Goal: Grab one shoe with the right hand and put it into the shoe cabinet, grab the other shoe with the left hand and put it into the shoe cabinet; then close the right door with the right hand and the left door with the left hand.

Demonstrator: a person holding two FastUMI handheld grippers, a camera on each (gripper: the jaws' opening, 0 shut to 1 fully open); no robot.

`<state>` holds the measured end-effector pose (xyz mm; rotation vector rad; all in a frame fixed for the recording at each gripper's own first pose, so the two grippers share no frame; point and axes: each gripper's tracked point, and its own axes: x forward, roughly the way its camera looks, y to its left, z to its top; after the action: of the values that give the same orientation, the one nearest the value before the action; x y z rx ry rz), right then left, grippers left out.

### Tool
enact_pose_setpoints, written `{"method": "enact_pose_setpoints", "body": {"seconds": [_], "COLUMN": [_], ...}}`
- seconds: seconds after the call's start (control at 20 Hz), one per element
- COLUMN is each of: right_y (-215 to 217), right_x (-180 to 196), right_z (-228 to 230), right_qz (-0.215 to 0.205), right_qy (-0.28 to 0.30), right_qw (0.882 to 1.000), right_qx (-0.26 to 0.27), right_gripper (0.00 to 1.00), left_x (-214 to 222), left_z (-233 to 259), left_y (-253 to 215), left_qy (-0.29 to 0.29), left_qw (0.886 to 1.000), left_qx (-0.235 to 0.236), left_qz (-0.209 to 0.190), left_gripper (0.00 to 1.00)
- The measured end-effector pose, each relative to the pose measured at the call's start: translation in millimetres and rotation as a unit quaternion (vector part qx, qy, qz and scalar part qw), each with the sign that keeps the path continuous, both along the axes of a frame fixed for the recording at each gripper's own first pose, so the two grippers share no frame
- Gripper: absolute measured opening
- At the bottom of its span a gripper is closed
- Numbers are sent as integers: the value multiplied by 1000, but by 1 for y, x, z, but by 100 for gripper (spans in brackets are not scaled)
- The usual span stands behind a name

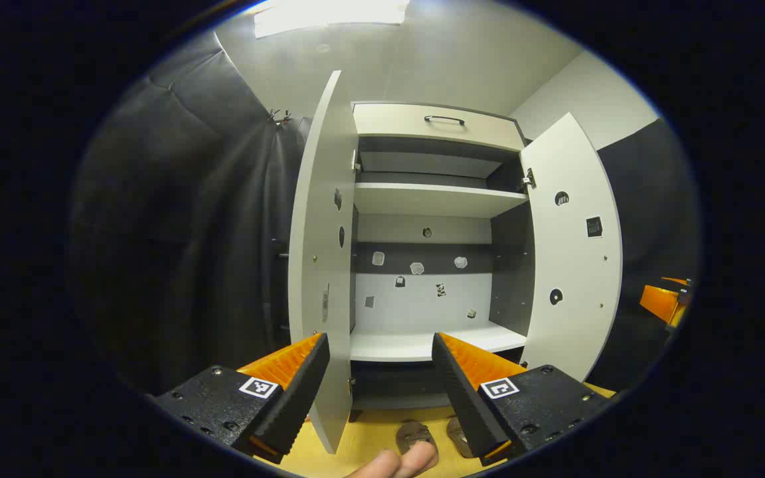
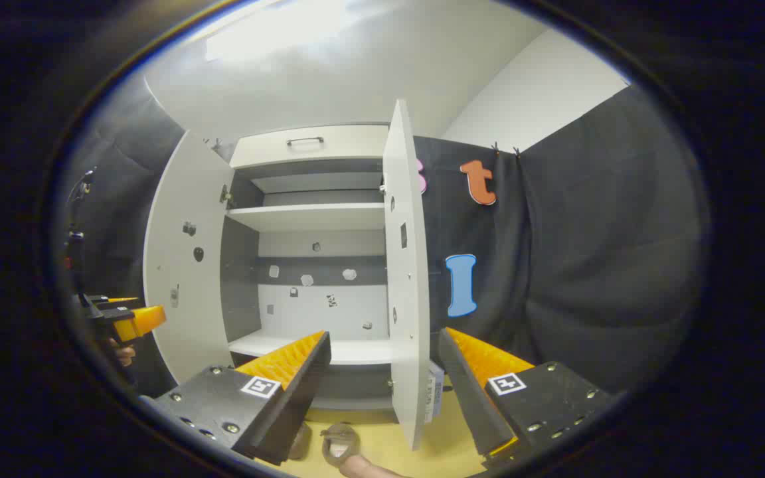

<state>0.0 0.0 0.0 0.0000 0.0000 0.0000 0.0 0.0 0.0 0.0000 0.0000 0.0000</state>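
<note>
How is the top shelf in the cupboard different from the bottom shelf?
The top shelf sits just under the drawer, with a low, shallow space above it; the bottom shelf has a much taller space above it. The back wall behind the bottom shelf carries small stickers or marks, while the strip behind the top shelf looks plain. Both are white, flat and hold no shoes; both doors stand open.

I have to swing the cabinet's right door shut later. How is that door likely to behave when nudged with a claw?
The right door looks like a flat, stiff panel, so it should not flex. It hangs on a hinge at the cabinet side, so a push near its free edge would probably swing it easily. Its smooth face may let a claw slide.
</note>
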Motion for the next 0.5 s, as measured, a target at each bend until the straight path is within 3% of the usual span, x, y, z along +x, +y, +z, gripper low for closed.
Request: {"method": "enact_pose_setpoints", "body": {"seconds": [0.05, 0.35, 0.4, 0.45, 0.5], "right_y": [-1, 8, 9, 10, 11], "right_x": [1, 2, 3, 3, 3], "right_z": [-3, -7, -6, -4, -2], "right_qz": [-2, 9, 8, 6, 4], "right_qy": [6, 8, 5, 1, -2], "right_qw": [1000, 1000, 1000, 1000, 1000], "right_qx": [-2, -24, -27, -29, -31], "right_gripper": [96, 98, 98, 98, 98], "left_x": [-1, -3, -2, -2, -2], "left_z": [-1, -4, -4, -4, -3], "left_y": [-1, -1, -1, -2, -4], "left_qy": [0, -4, -5, -6, -8], "left_qw": [1000, 1000, 1000, 1000, 1000], "left_qx": [1, -16, -17, -15, -12], "left_qz": [-2, -13, -13, -16, -19], "left_gripper": [95, 92, 95, 91, 95]}}
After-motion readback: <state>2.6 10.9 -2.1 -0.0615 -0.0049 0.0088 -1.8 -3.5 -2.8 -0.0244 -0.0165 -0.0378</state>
